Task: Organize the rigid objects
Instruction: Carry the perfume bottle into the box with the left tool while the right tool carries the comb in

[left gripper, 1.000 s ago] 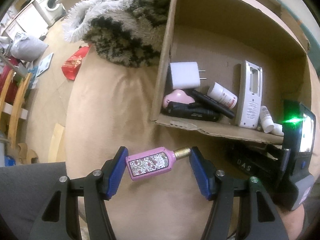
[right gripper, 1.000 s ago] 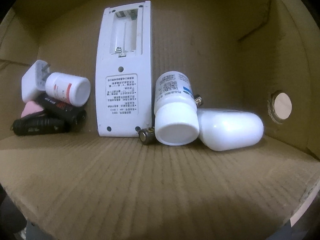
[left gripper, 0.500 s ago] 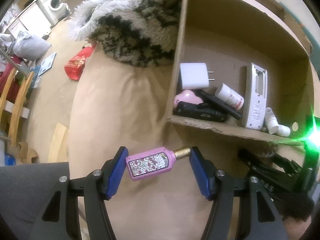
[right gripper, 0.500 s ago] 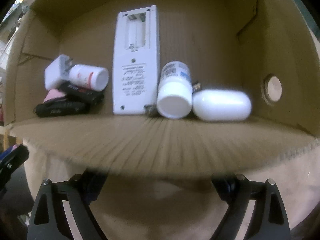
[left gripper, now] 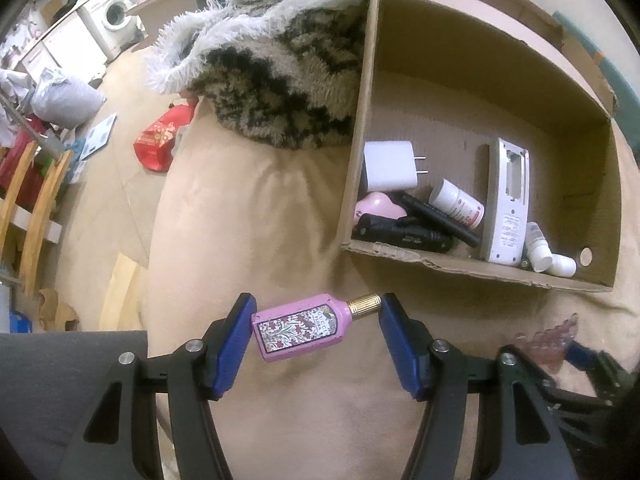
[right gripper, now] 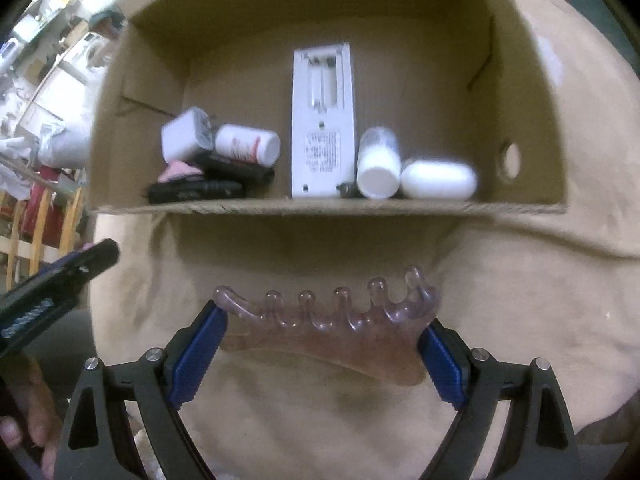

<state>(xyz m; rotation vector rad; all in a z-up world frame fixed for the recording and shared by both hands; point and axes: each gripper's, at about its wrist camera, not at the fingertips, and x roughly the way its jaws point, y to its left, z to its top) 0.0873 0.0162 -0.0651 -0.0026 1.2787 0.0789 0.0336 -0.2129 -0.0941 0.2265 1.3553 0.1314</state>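
Holding a pink perfume bottle [left gripper: 302, 327] in my left gripper [left gripper: 316, 334] and a translucent comb [right gripper: 332, 328] in my wide-spread right gripper [right gripper: 322, 344], I have both left to box beside the remote [right gripper: 323, 120].

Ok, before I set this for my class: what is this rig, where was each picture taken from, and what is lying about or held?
There is no robot here. A person holds a two-finger clamp in each hand, and a wide-angle camera on each clamp looks along its fingers, so each picture is one clamp's view.

The left gripper grips a pink flowered perfume bottle with a gold cap.

The right gripper has just been closing. A translucent pinkish comb-shaped piece spans its blue pads; whether it is clamped I cannot tell.

On the beige cushion lies an open cardboard box holding a white remote control with its battery bay open, a white charger plug and other small items.
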